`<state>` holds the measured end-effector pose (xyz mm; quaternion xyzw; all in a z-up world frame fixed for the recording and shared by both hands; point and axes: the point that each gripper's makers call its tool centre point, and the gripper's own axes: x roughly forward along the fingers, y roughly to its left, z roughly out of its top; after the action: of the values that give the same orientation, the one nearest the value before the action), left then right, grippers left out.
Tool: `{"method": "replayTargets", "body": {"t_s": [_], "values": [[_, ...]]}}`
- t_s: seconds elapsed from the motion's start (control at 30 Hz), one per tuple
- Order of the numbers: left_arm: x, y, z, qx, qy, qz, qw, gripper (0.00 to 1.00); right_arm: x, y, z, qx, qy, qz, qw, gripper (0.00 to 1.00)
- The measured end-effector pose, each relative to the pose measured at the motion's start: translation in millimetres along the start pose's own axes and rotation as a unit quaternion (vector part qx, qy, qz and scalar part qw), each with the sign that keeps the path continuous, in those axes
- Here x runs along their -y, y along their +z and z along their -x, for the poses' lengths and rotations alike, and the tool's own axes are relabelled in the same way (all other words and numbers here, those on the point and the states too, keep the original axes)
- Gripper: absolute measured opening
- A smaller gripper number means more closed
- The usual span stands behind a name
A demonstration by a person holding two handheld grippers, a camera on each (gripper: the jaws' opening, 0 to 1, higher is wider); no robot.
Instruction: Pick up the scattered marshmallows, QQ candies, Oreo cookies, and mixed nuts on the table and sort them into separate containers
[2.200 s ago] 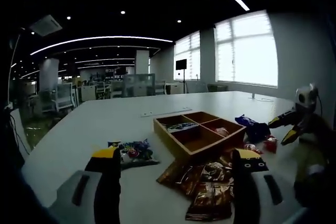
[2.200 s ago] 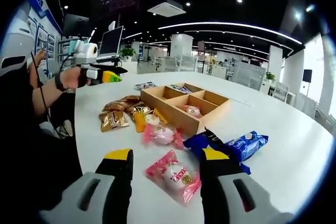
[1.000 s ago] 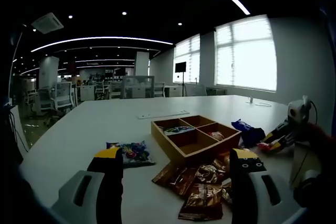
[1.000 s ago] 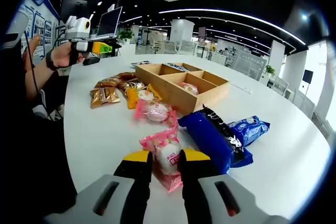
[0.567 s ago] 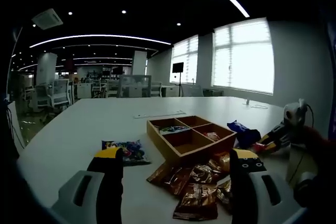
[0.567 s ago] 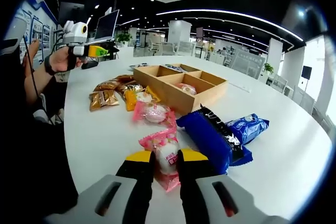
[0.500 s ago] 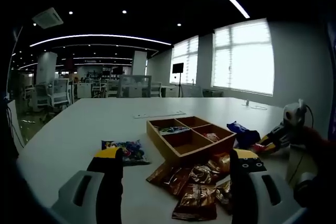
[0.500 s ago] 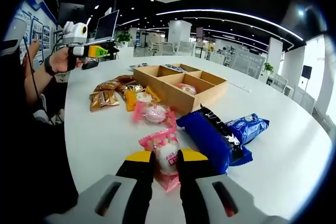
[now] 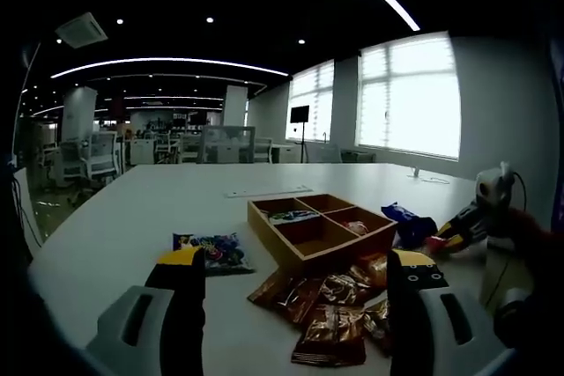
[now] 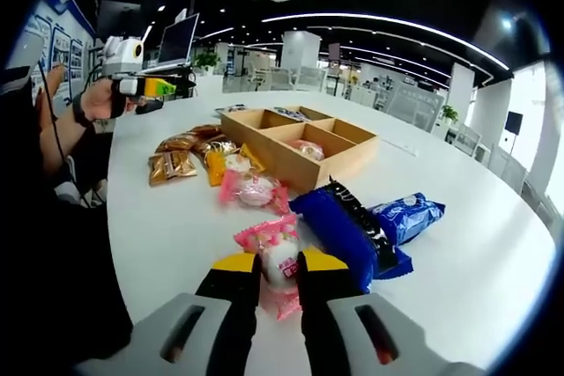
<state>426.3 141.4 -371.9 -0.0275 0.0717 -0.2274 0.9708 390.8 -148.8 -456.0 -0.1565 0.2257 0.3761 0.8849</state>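
Observation:
My right gripper [image 10: 271, 269] is shut on a pink marshmallow packet [image 10: 277, 255], held just over the white table [image 10: 176, 226]. A second pink marshmallow packet [image 10: 250, 189] lies ahead of it, by the wooden four-compartment tray [image 10: 296, 148], which holds a marshmallow [image 10: 304, 149]. Blue Oreo packets [image 10: 348, 231] lie to the right. Brown nut packets [image 10: 173, 165] lie left of the tray. My left gripper [image 9: 300, 272] is open above the table, over brown nut packets [image 9: 333, 328]. A colourful candy bag [image 9: 211, 251] lies left of the tray [image 9: 319, 233]. The right gripper [image 9: 456, 233] shows at the right.
A person's hand holds the left gripper [image 10: 145, 85] at the table's far left in the right gripper view. Office desks, chairs and monitors stand in the background. Bright windows [image 9: 407, 94] line the far wall. Bare table stretches beyond the tray.
My right gripper went down over the pink marshmallow packet and shut on it, then lifted it slightly. My left gripper stayed open and drifted only a little.

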Motion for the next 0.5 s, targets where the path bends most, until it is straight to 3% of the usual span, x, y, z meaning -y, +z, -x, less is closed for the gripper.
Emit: {"method": "replayTargets", "body": {"t_s": [0.23,0.5], "values": [[-0.4,1.2,1,0.000,0.001,-0.002,1.0000,0.90,-2,15.6,6,0.016,0.000,0.012,0.9998,0.13],[-0.7,-0.4,2,-0.007,0.001,-0.003,1.0000,0.90,1,35.4,16,0.061,0.001,-0.004,0.9981,0.13]]}}
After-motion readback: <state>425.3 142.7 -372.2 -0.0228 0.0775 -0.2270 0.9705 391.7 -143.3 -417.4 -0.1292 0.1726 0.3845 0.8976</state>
